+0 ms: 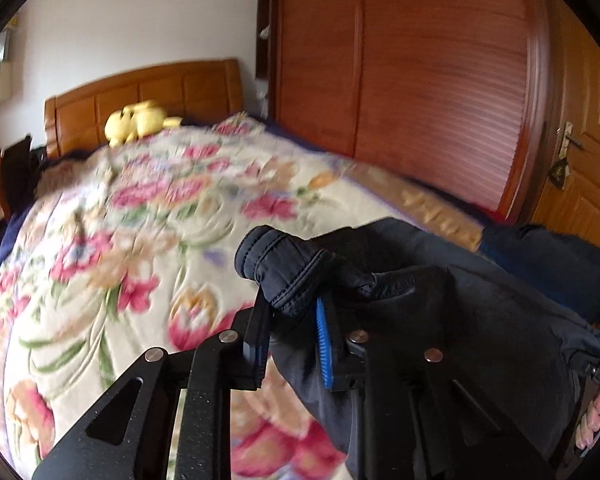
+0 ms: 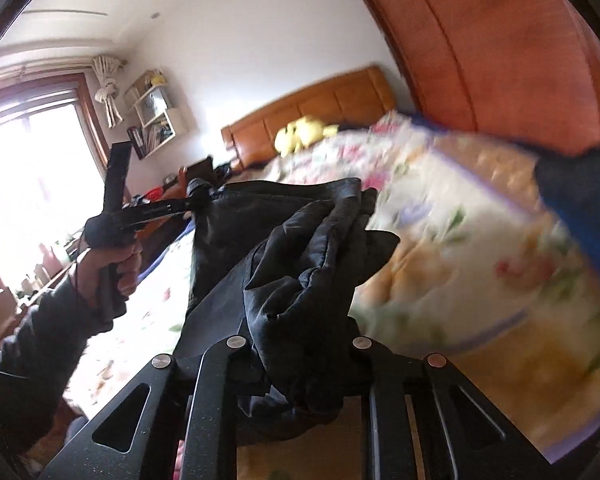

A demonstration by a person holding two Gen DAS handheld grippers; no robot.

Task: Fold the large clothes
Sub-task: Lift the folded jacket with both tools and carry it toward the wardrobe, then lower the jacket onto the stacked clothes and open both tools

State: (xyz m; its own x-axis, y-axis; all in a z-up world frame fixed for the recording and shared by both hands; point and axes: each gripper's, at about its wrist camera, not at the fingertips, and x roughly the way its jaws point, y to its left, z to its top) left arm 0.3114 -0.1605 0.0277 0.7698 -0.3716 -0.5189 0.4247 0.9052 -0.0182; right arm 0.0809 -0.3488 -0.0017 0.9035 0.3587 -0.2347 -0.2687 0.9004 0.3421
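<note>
Left gripper and right gripper each clamp the bunched black padded fabric garment above the floral quilted bedspread; judged best: keep both corners level and taut.

Left gripper clamped on a stitched edge of a black garment, blue pad pressed against the cloth. Garment draped off to the right, lifted above a floral quilt on a bed. Yellow plush by the wooden headboard. Reddish wardrobe behind, door at far right.
</note>
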